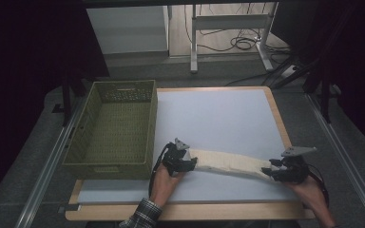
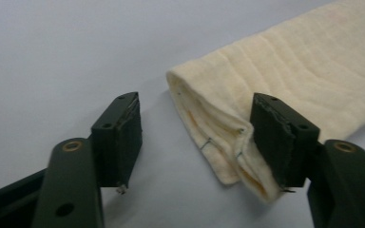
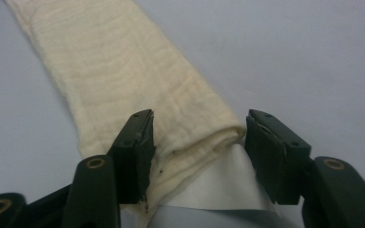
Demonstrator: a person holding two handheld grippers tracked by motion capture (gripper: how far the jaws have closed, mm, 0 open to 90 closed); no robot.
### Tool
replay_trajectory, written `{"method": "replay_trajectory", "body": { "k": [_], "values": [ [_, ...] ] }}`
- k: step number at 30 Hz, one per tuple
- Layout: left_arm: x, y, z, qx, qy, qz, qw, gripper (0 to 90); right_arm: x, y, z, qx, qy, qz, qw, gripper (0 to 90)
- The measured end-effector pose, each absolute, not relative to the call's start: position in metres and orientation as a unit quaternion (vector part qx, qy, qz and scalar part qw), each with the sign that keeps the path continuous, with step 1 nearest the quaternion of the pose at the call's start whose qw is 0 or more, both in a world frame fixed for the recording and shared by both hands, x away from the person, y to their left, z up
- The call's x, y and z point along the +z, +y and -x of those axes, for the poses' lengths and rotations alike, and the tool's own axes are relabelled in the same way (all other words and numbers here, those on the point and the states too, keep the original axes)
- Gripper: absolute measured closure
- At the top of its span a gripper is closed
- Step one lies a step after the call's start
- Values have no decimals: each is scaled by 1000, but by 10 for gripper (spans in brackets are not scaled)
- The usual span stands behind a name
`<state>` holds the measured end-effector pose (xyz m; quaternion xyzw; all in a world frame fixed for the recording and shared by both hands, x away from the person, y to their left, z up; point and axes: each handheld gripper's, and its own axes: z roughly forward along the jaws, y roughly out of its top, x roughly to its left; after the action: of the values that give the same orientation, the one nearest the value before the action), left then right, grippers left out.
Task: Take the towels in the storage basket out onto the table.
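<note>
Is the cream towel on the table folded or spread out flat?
Folded. The cream towel lies as a long narrow strip, and the left gripper view shows several stacked layers and stitched hems at its end.

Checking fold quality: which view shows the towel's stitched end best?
Left gripper view: the cream towel's layered, stitched end lies close up between the open jaws. Right gripper view shows its other folded end; high view shows the whole strip, small and dim.

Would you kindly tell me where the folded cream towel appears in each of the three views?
High view: towel lies low on the table, stretched between both claws.
Left gripper view: towel at upper right, its end by the right-hand jaw.
Right gripper view: towel runs from upper left down between the jaws.
Shared landmark: pale grey mat.
</note>
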<state>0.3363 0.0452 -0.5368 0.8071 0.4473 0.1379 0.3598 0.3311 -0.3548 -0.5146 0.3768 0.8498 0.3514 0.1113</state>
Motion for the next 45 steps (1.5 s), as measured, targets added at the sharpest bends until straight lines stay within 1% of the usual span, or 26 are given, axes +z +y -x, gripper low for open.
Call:
{"method": "replay_trajectory", "body": {
  "k": [2,5,7,8,10,12,13,14,15,16,18,21,23,25,27,30,31,32,33,35,41,45],
  "values": [
    [-536,41,-334,136,446,-808,360,452,-514,-354,-330,352,850,-377,107,483],
    [-533,37,-333,127,451,-811,350,492,-514,-354,-328,352,850,-379,98,520],
    [-532,36,-333,122,450,-813,349,533,-514,-353,-328,352,852,-376,97,554],
    [-532,35,-333,120,449,-814,349,568,-514,-353,-327,352,852,-376,94,580],
    [-531,36,-333,113,443,-818,349,611,-514,-353,-326,353,851,-378,91,617],
    [-531,36,-334,99,436,-820,357,694,-514,-353,-326,355,851,-379,85,646],
    [-531,36,-334,93,430,-822,360,760,-513,-353,-326,355,851,-379,81,647],
    [-531,35,-334,95,427,-824,360,797,-513,-353,-326,354,851,-379,77,640],
    [-531,35,-334,93,425,-825,361,809,-512,-353,-326,353,851,-380,78,625],
    [-531,36,-335,89,424,-825,363,820,-509,-354,-325,357,850,-378,84,585],
    [-532,38,-336,84,427,-822,367,824,-503,-357,-326,360,848,-376,94,537],
    [-532,37,-334,93,423,-824,366,820,-495,-361,-329,366,845,-375,109,514],
    [-532,37,-334,100,421,-824,366,803,-492,-362,-333,367,844,-374,115,513],
    [-533,37,-334,102,419,-824,367,774,-492,-361,-337,365,846,-371,112,515],
    [-533,38,-334,95,420,-823,371,788,-497,-357,-342,355,854,-366,102,520],
    [-532,37,-333,102,412,-827,367,826,-509,-352,-345,337,864,-364,86,603],
    [-531,37,-334,105,409,-829,366,833,-510,-352,-344,339,862,-365,87,682],
    [-531,37,-335,103,410,-830,365,837,-510,-352,-343,343,862,-365,76,749],
    [-529,38,-337,105,410,-830,364,839,-509,-352,-342,345,863,-362,75,773],
    [-524,38,-342,108,410,-830,362,840,-507,-351,-339,343,864,-361,78,788],
    [-504,34,-373,152,396,-841,334,838,-501,-345,-332,357,862,-356,59,788],
    [-505,27,-394,175,383,-851,315,829,-504,-336,-325,363,862,-351,48,780]
  ]
}}
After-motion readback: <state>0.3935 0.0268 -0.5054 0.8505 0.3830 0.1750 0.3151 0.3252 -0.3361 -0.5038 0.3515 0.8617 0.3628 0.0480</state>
